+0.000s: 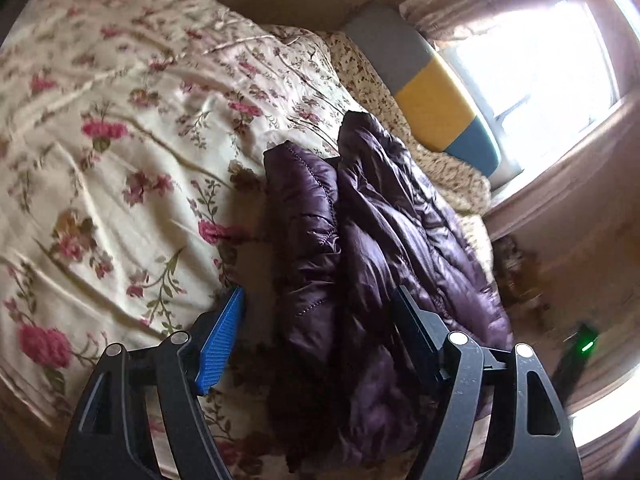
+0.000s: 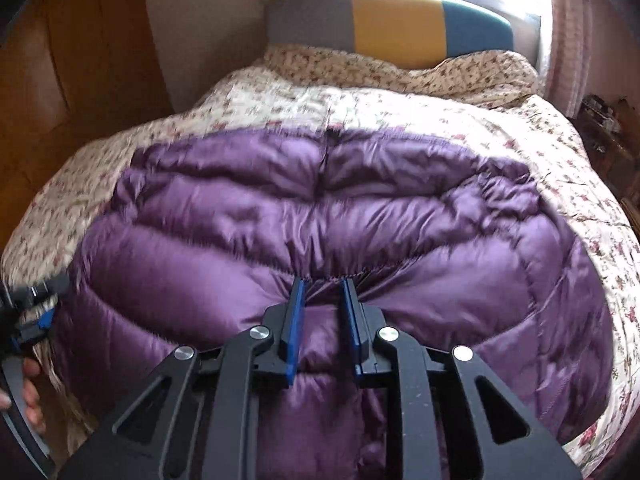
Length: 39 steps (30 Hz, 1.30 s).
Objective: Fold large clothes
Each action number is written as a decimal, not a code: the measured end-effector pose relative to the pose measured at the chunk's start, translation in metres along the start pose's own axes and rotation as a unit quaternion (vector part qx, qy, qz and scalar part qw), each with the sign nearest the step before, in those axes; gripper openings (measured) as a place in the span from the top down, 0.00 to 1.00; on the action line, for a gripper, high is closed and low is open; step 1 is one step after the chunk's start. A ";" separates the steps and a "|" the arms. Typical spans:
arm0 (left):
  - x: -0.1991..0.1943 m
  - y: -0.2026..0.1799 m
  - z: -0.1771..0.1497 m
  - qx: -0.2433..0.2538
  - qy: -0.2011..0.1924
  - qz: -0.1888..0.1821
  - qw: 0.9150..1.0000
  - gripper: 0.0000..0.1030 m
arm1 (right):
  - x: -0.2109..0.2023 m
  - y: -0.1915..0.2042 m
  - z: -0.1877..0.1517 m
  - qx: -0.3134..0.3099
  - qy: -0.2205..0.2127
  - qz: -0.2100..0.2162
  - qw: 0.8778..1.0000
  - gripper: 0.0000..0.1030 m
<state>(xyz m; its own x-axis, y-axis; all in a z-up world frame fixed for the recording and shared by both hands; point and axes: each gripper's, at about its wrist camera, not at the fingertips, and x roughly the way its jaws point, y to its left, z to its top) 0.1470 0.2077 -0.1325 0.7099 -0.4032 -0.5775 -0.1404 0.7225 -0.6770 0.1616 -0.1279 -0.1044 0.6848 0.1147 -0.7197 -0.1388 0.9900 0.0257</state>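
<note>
The puffy purple quilted down jacket [image 2: 320,216] lies spread on the floral-quilted bed [image 2: 400,104], apparently barely folded yet. The right tool [image 2: 322,284] pinches a quilted seam narrowly. The left tool [image 1: 320,300] gapes wide over the jacket's bunched edge, gripping nothing.

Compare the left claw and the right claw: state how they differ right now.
The left claw stands wide open, straddling the purple puffer jacket without pinching it; the right claw is nearly closed, pinching a fold of jacket fabric at a seam. The left claw works at the jacket's edge beside the floral bedspread; the right sits mid-jacket. Both have black fingers with blue pads.
</note>
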 end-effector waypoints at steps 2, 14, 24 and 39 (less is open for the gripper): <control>0.000 0.007 0.001 -0.023 0.002 -0.023 0.999 0.29 | 0.005 -0.002 -0.003 0.008 0.010 0.002 1.000 0.82; 0.008 0.009 -0.003 -0.060 0.002 -0.096 0.994 0.29 | 0.014 0.004 -0.012 -0.001 0.009 -0.023 1.000 0.82; 0.021 0.001 0.006 -0.053 0.039 -0.120 0.991 0.46 | 0.016 0.010 -0.012 -0.002 0.002 -0.042 0.999 0.82; 0.001 -0.075 0.014 0.009 0.045 -0.235 0.971 0.76 | 0.023 0.013 -0.015 -0.016 -0.002 -0.049 0.999 0.82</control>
<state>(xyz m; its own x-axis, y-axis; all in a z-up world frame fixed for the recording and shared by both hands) 0.1683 0.1610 -0.0762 0.6298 -0.7371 -0.2451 0.1975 0.4572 -0.8671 0.1642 -0.1133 -0.1308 0.6992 0.0183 -0.7147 -0.0944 0.9933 -0.0669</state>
